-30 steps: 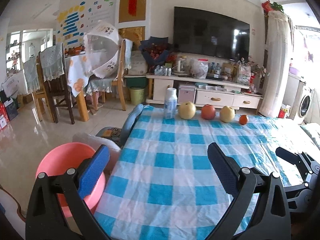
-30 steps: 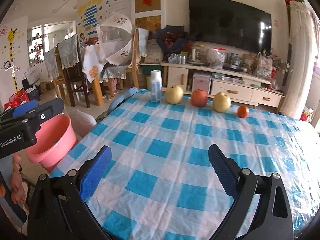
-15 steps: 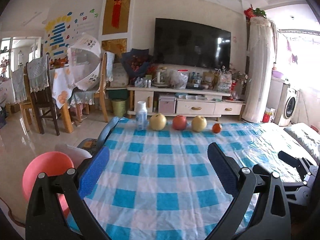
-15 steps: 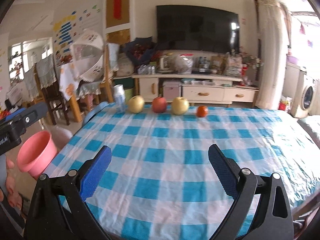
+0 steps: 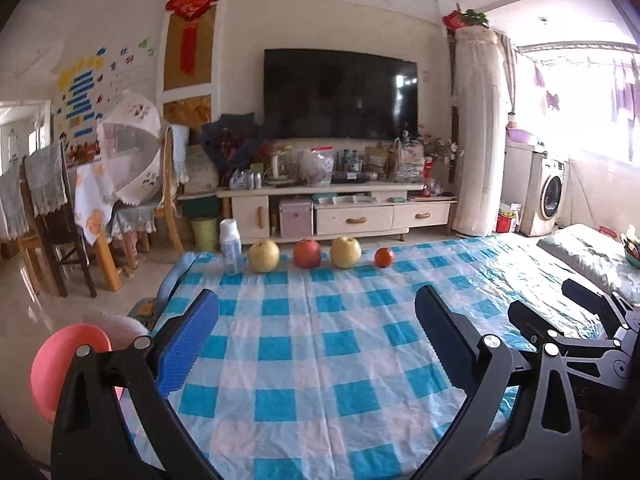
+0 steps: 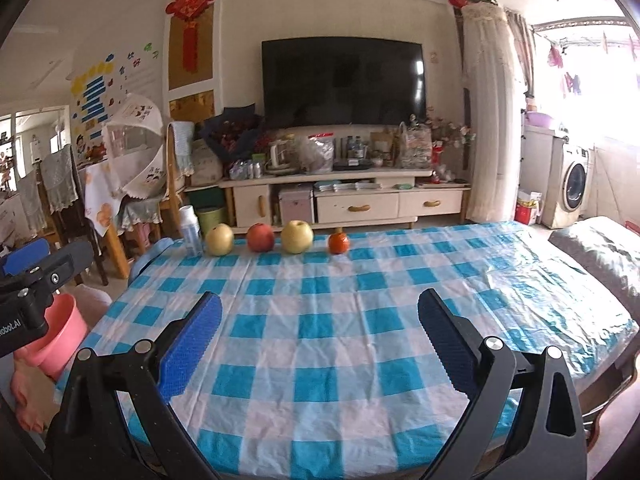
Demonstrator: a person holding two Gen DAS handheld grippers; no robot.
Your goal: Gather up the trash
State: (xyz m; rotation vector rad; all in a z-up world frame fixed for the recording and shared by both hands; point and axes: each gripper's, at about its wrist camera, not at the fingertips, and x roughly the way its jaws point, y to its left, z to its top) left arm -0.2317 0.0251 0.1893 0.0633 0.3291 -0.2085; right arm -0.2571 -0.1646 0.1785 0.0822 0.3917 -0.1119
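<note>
Over the checked counter [image 6: 360, 320], both tongs, left [image 5: 316, 344] and right [image 6: 320, 344], hover spread apart, gripping nothing.

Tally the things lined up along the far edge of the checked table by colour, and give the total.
White: 1, the bottle
Yellow: 2, the left yellow fruit and the right yellow fruit
Red: 1, the red fruit
Orange: 1, the small orange fruit
Total: 5
</note>
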